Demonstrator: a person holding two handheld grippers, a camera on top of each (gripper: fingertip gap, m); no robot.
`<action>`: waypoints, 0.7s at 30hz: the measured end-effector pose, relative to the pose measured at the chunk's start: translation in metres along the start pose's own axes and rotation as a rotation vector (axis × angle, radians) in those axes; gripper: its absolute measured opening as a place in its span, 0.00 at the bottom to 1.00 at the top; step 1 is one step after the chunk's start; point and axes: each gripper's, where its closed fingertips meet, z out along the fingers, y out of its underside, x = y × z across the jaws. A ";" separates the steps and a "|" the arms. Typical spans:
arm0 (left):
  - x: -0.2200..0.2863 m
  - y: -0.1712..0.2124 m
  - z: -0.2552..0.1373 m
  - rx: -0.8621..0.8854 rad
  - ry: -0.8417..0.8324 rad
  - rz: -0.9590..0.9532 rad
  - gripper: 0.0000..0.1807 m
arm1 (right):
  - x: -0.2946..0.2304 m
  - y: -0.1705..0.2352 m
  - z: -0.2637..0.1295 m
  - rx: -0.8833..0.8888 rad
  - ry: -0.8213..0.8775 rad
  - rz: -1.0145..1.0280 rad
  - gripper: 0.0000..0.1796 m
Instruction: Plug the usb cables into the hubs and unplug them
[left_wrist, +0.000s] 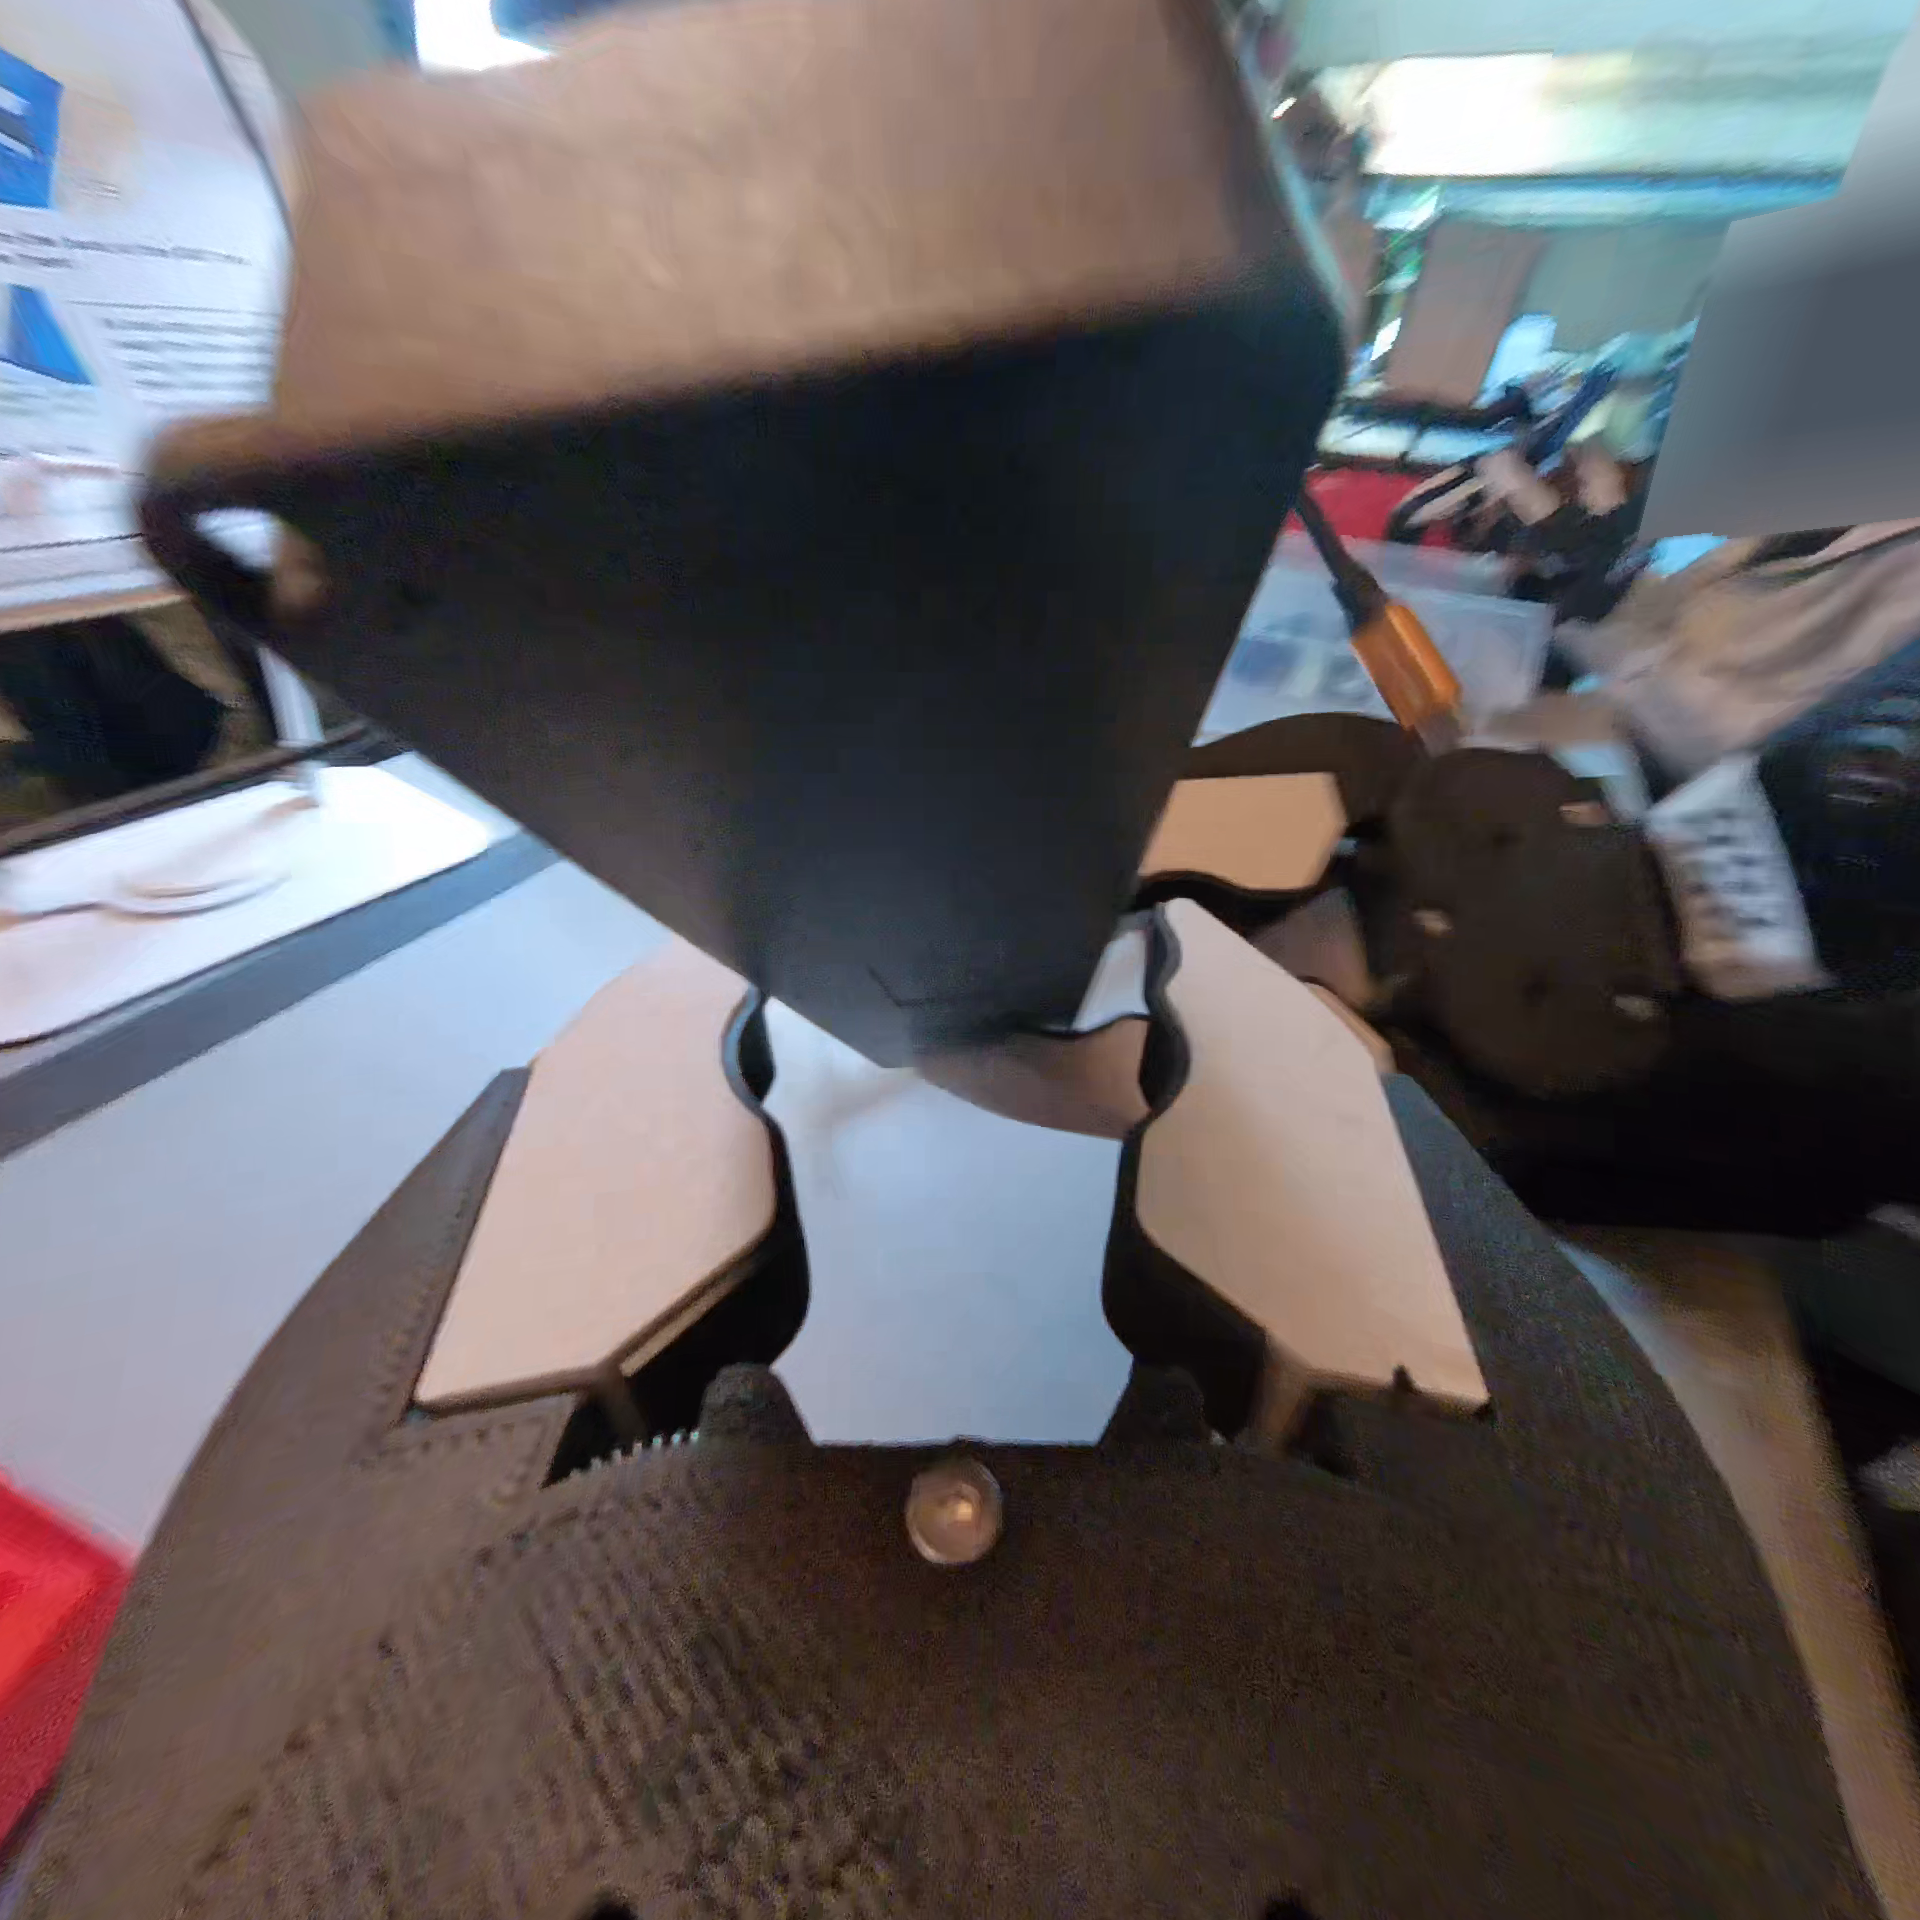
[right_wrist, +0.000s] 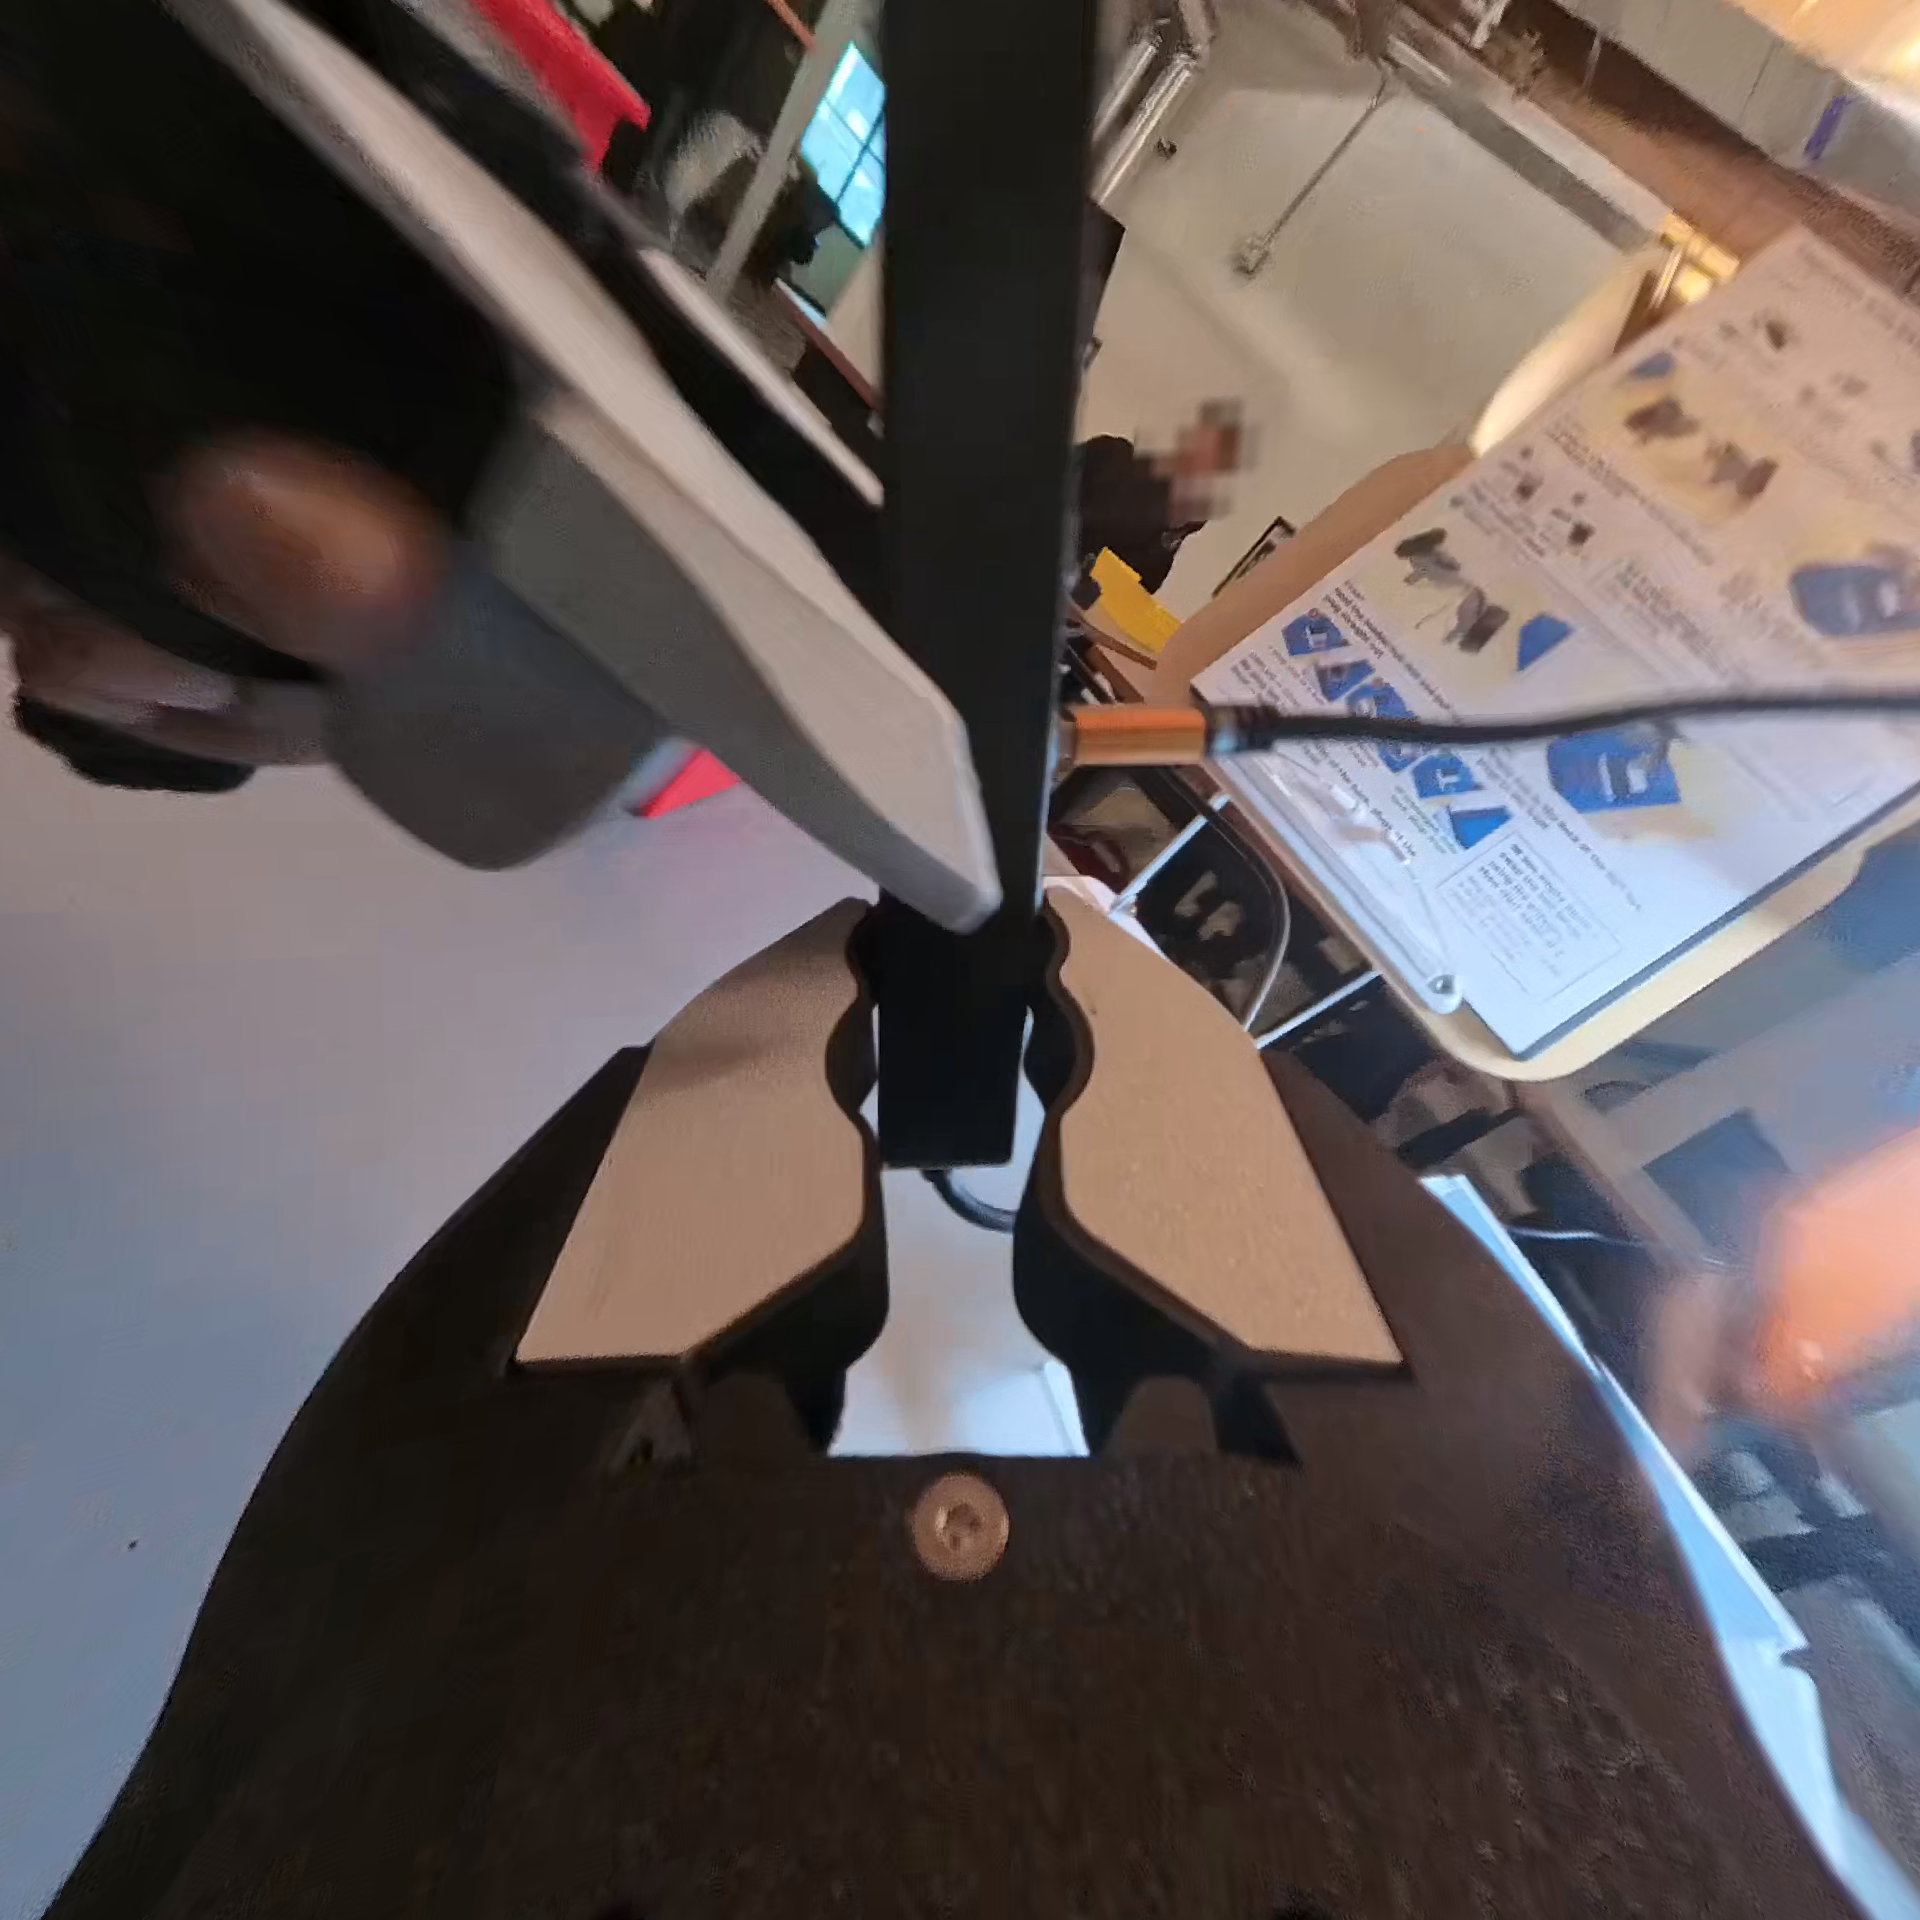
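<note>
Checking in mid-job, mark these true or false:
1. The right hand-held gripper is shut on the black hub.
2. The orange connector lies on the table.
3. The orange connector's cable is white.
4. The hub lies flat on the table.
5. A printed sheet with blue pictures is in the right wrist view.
1. True. The right hand-held gripper clamps the lower end of the black hub.
2. False. The orange connector is up off the table, its tip at the hub's side edge.
3. False. The cable is black.
4. False. The hub is held up, edge-on to the right wrist camera.
5. True. The printed sheet lies to the right.
</note>
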 end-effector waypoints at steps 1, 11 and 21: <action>-0.005 0.005 -0.001 -0.008 -0.022 0.046 0.35 | -0.005 0.000 0.001 0.001 0.004 -0.029 0.14; -0.026 0.043 -0.034 -0.161 0.186 0.161 0.32 | -0.061 0.005 -0.016 0.037 -0.554 0.047 0.20; -0.013 0.061 -0.049 -0.208 0.464 0.026 0.32 | 0.002 -0.006 -0.105 -0.017 -1.093 0.297 0.16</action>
